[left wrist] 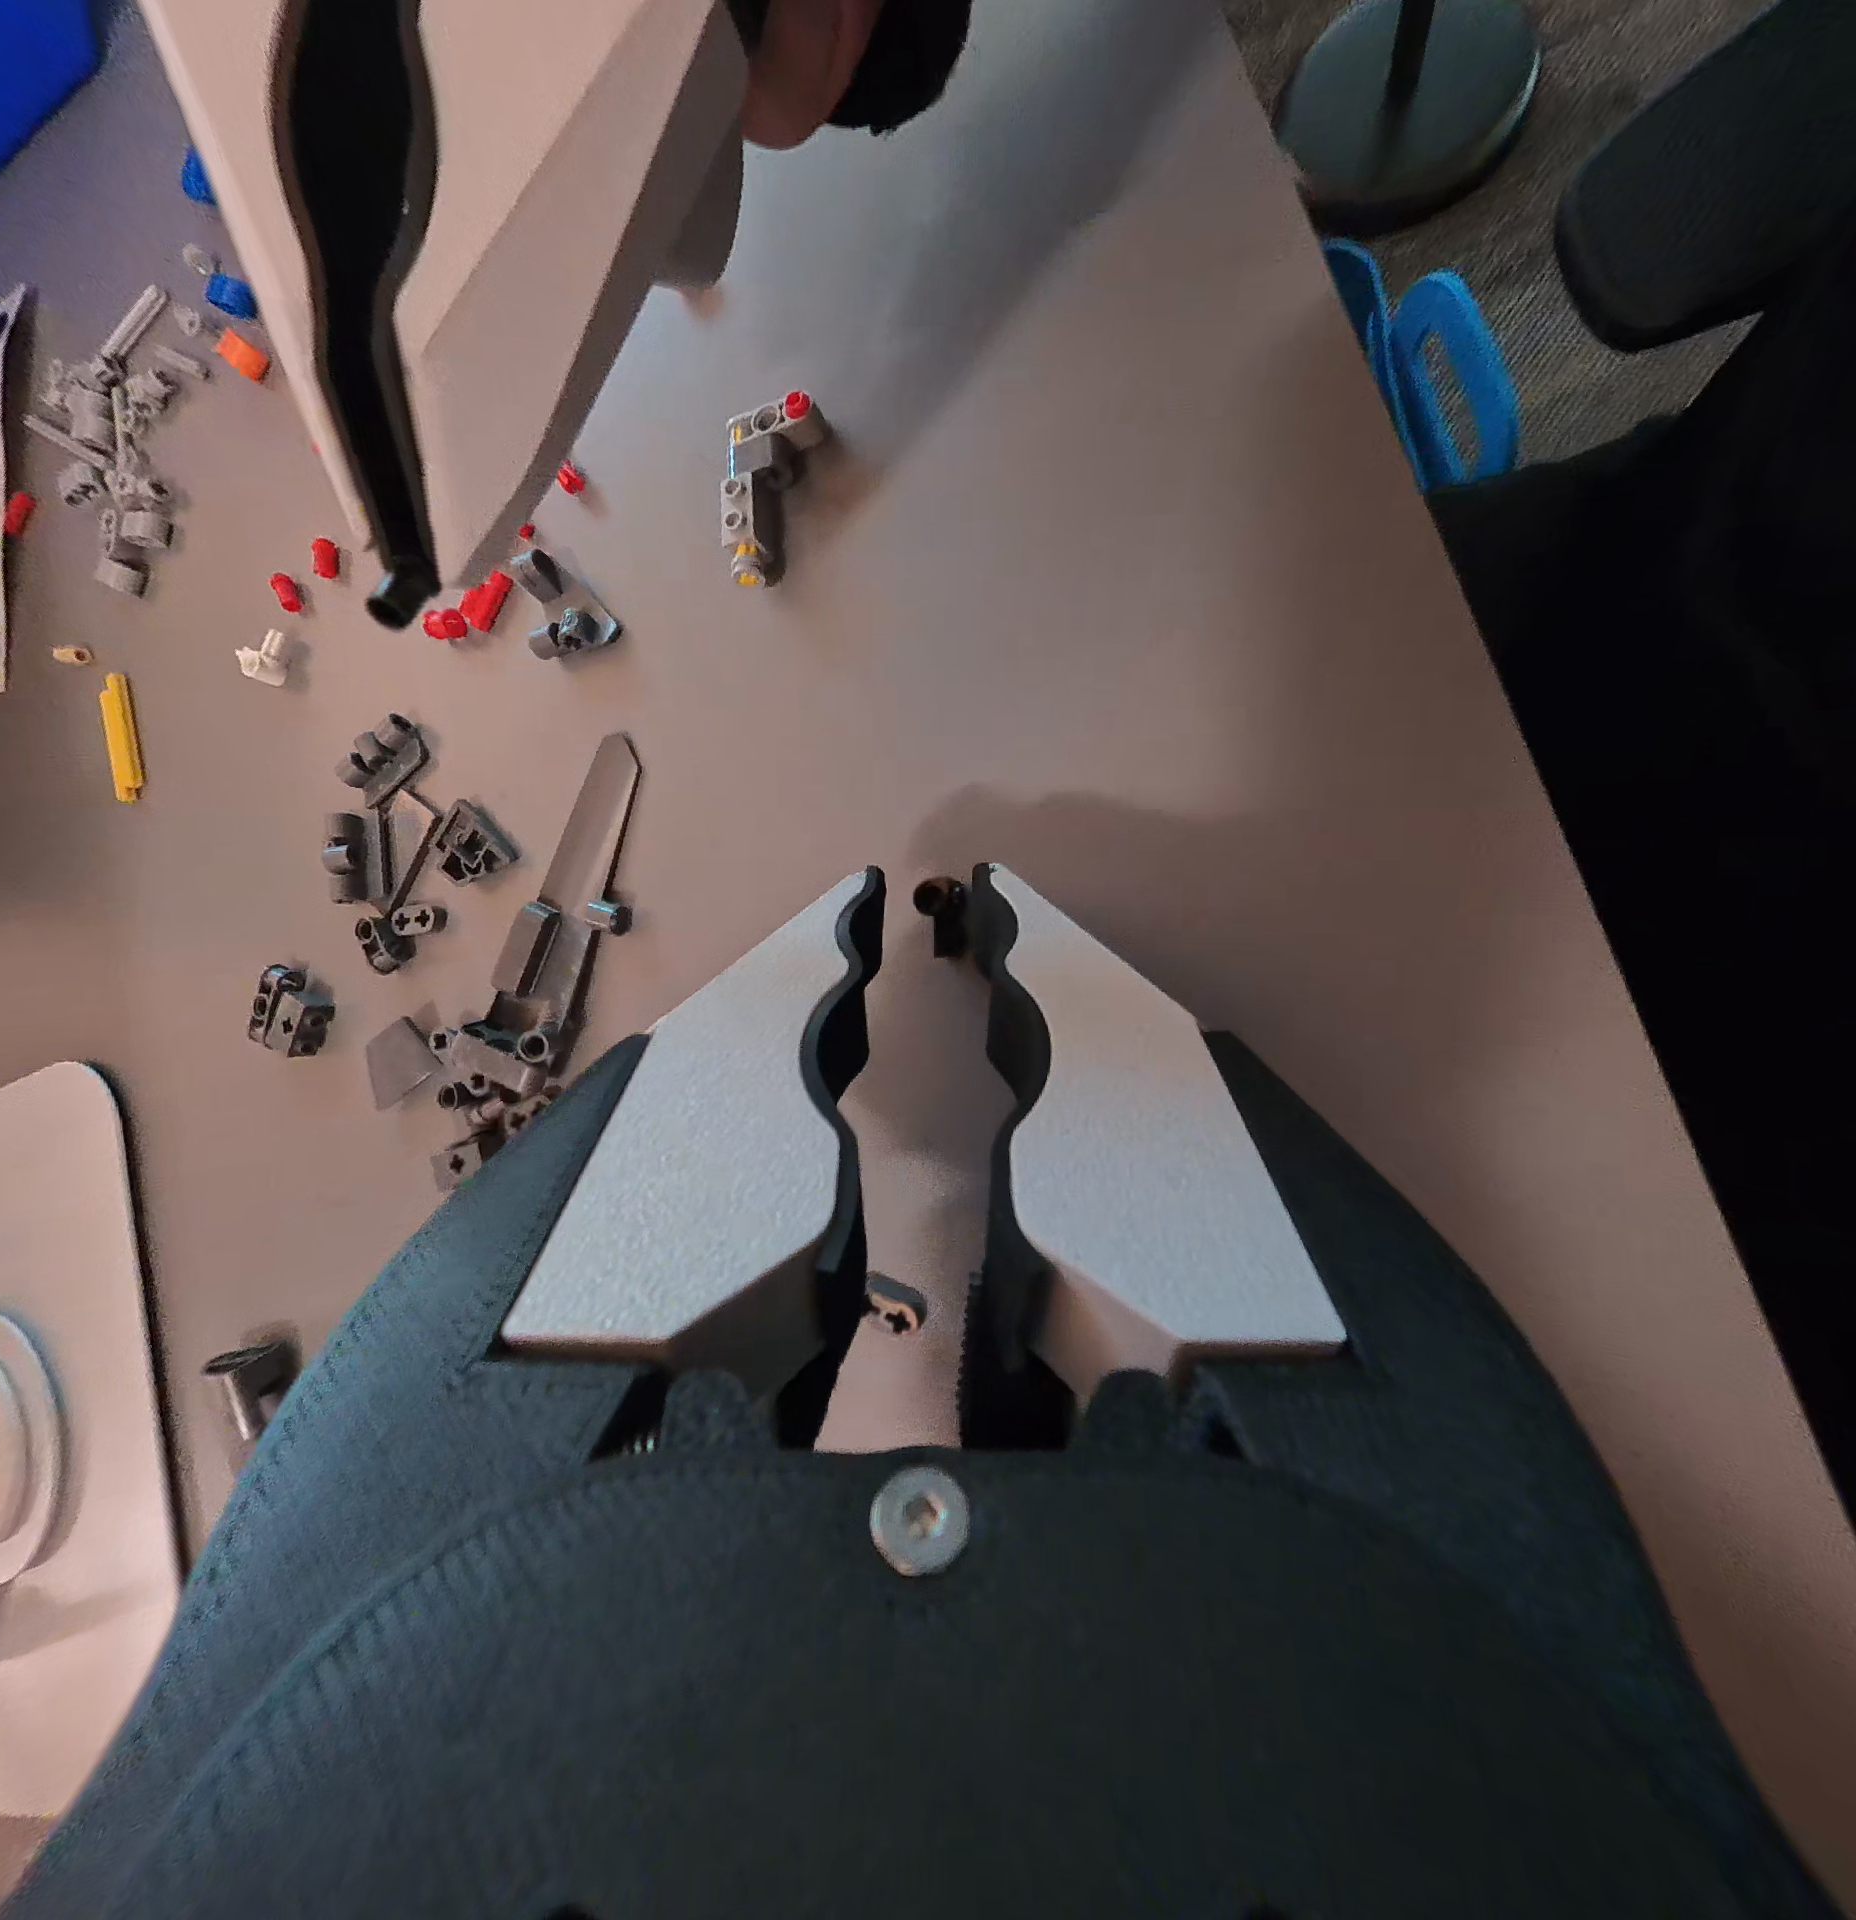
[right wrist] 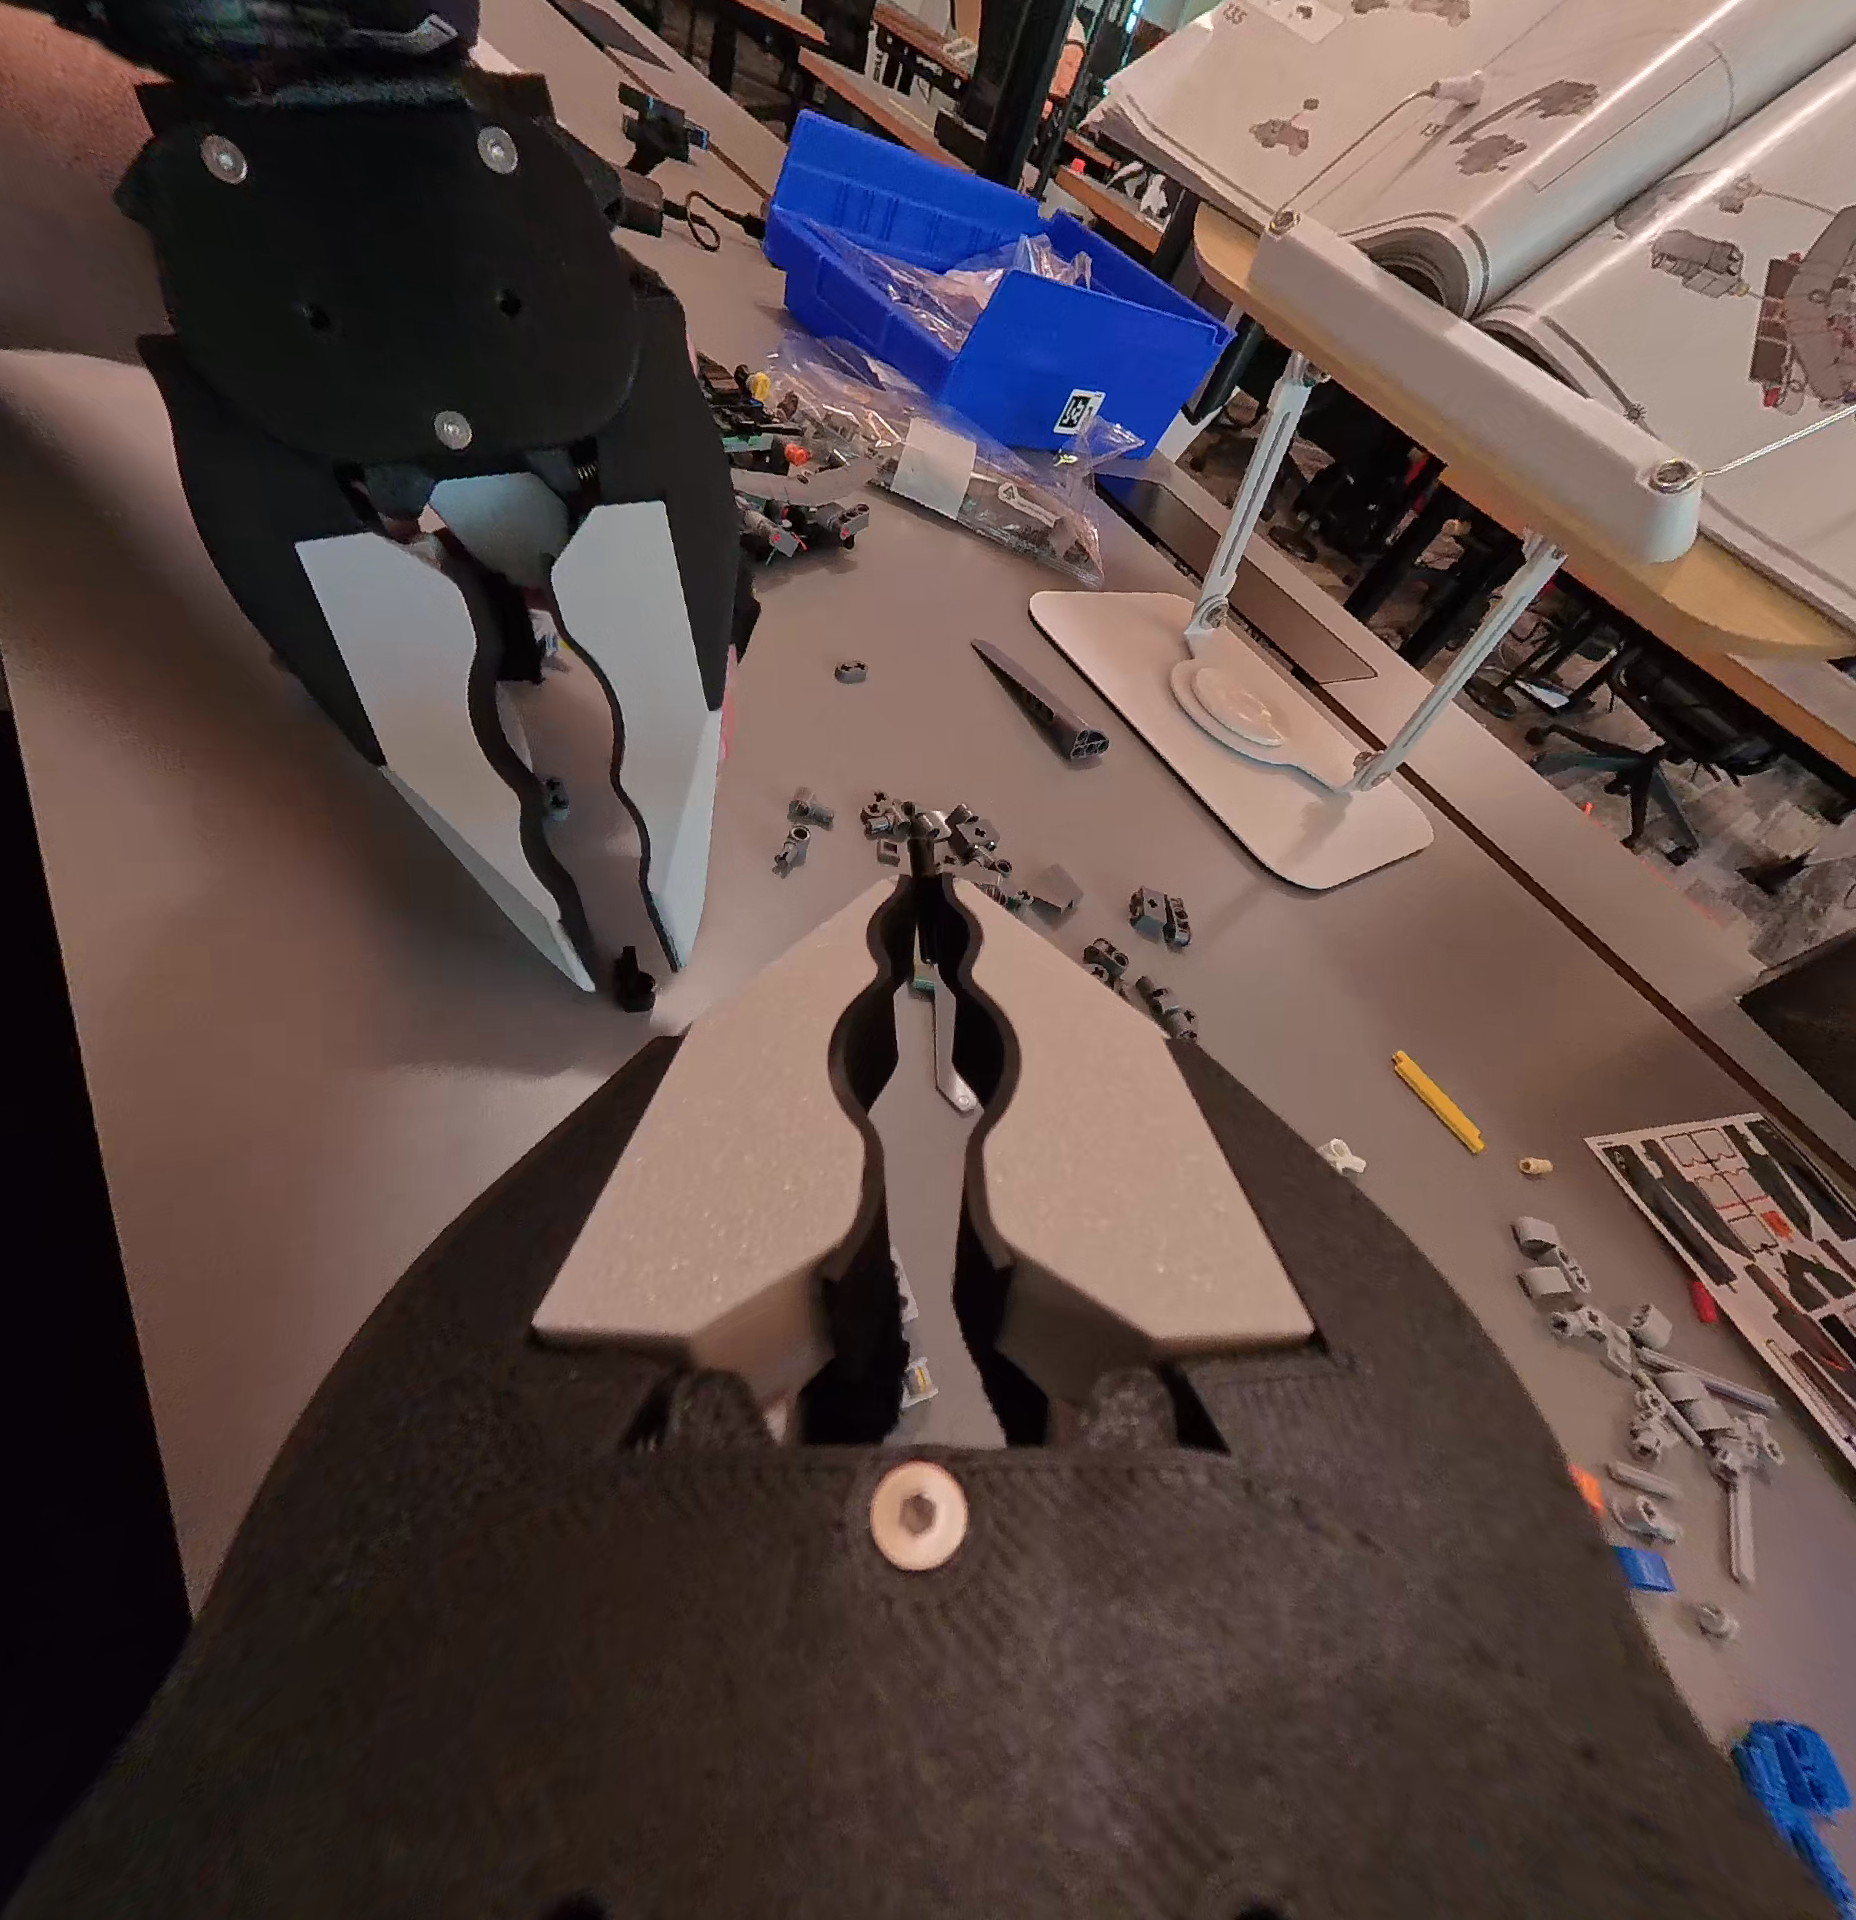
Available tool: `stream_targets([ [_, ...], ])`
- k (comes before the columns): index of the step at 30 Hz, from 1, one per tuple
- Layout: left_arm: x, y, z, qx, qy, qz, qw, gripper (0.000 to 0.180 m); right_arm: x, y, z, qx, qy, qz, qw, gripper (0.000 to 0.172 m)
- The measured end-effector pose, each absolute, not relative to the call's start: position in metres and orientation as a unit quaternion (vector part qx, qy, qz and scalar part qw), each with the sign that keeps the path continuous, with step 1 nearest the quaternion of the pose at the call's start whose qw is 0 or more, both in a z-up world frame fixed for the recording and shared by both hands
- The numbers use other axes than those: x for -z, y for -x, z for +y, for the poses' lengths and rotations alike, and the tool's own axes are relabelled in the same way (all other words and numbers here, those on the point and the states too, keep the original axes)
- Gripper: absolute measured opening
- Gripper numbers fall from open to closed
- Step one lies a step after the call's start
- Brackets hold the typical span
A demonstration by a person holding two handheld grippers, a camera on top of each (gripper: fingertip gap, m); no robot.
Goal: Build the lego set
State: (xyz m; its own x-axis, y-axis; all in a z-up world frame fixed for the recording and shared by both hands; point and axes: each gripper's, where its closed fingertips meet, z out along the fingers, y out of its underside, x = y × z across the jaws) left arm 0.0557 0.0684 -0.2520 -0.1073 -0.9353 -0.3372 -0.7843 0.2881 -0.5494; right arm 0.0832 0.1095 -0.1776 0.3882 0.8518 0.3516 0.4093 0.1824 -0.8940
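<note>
My left gripper [left wrist: 929,883] is open, its tips low over the grey table [left wrist: 1111,623]. A small black connector piece [left wrist: 939,914] stands between the tips, against the right-hand pad and apart from the left-hand one. The right wrist view shows the same piece [right wrist: 633,982] resting on the table at that gripper's tips [right wrist: 633,951]. My right gripper [right wrist: 922,883] is shut on a black pin [right wrist: 919,857] that sticks out past its tips. In the left wrist view the right gripper [left wrist: 415,582] hangs over red pins [left wrist: 467,613], the black pin's end [left wrist: 399,601] showing.
Dark grey pieces [left wrist: 436,935] lie left of my left gripper, and a small grey assembly [left wrist: 763,478] ahead. Light grey pieces [right wrist: 1651,1382], a yellow axle [right wrist: 1438,1117] and a sticker sheet [right wrist: 1755,1247] lie right. A blue bin [right wrist: 1007,312] and book stand base [right wrist: 1319,790] stand behind. The table edge [left wrist: 1423,623] runs on the right.
</note>
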Motion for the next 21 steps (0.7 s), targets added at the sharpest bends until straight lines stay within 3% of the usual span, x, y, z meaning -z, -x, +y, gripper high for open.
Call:
stream_targets([
  [1, 0.254, -0.056, 0.069, 0.107, 0.584, 0.740, 0.317, 0.015, 0.178, -0.083, 0.109, -0.196, 0.609, -0.518, 0.568, 0.000],
  [16, 0.264, -0.054, 0.073, 0.068, 0.601, 0.747, 0.276, 0.008, 0.183, -0.086, 0.102, -0.208, 0.606, -0.522, 0.563, 0.000],
  [21, 0.264, -0.053, 0.072, 0.069, 0.608, 0.743, 0.271, 0.007, 0.198, -0.084, 0.093, -0.205, 0.609, -0.559, 0.525, 0.000],
])
